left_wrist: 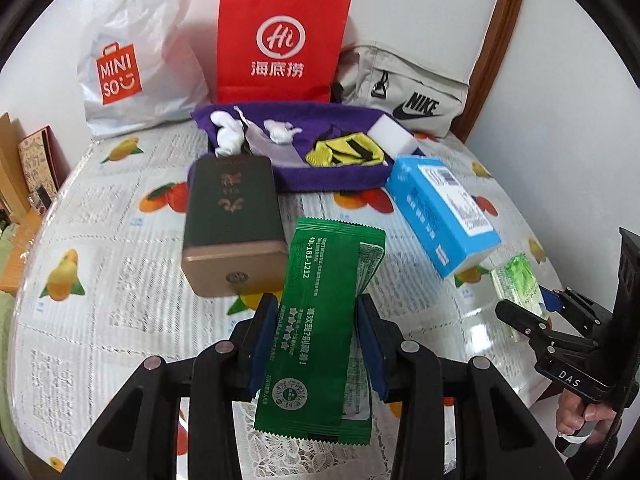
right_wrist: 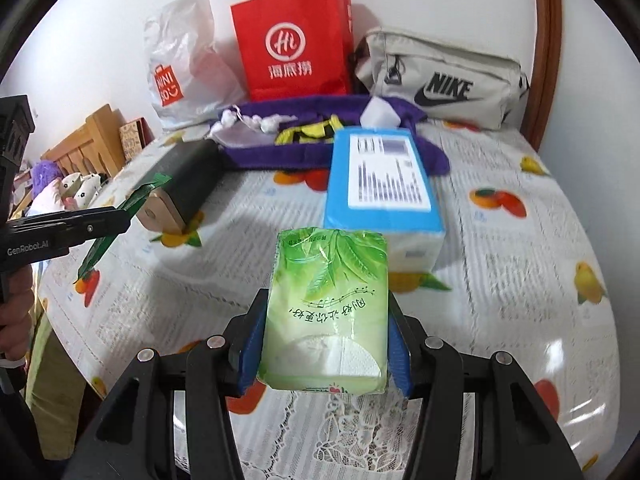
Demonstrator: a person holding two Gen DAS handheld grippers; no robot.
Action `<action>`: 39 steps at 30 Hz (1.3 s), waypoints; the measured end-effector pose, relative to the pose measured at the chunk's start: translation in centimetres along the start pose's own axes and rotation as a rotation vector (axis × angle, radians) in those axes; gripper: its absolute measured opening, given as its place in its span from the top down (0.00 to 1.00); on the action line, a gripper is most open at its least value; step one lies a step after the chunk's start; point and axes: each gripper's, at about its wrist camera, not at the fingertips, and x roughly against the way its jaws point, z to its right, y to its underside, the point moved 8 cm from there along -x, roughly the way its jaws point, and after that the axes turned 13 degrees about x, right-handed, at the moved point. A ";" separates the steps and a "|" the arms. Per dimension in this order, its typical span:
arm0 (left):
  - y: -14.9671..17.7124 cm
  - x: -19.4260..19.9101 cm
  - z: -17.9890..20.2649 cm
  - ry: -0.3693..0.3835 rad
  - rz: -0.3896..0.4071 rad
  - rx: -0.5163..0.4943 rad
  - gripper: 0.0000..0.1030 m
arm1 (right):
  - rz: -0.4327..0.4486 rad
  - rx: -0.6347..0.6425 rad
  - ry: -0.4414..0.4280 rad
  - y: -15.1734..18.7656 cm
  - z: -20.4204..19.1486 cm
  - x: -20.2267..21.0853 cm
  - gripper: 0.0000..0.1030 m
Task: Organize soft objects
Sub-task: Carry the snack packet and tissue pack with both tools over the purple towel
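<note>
Here both tongs are loaded and clear of the table. The left gripper pinches a green sachet across its width, the blue pads pressing its long edges near the lower half, so the flat foil pouch stands up and forward between the fingers. The right gripper squeezes a tissue pack by its two long sides, low on the pack, with the top half jutting out in front. Judged by looks, both are light. The sachet seems thin, slick and floppy, likely to slide or fold if held only by a corner, so the mid-width pinch suits it. The tissue pack is soft and springy under a glossy film; it will give under the pads, so a firm hold across the middle of its sides is safer than one at the ends. Beyond them lie a purple cloth holding other small soft things, a blue box and a dark tin.
</note>
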 end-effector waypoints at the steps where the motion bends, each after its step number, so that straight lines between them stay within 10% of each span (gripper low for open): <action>1: -0.3 0.2 0.0 -0.001 0.005 0.002 0.63 | 0.009 0.008 0.001 -0.5 0.0 0.2 0.49; 39: -11.3 -1.6 -1.2 -0.069 0.057 0.069 0.62 | 0.080 0.007 0.022 -14.8 4.6 -4.2 0.49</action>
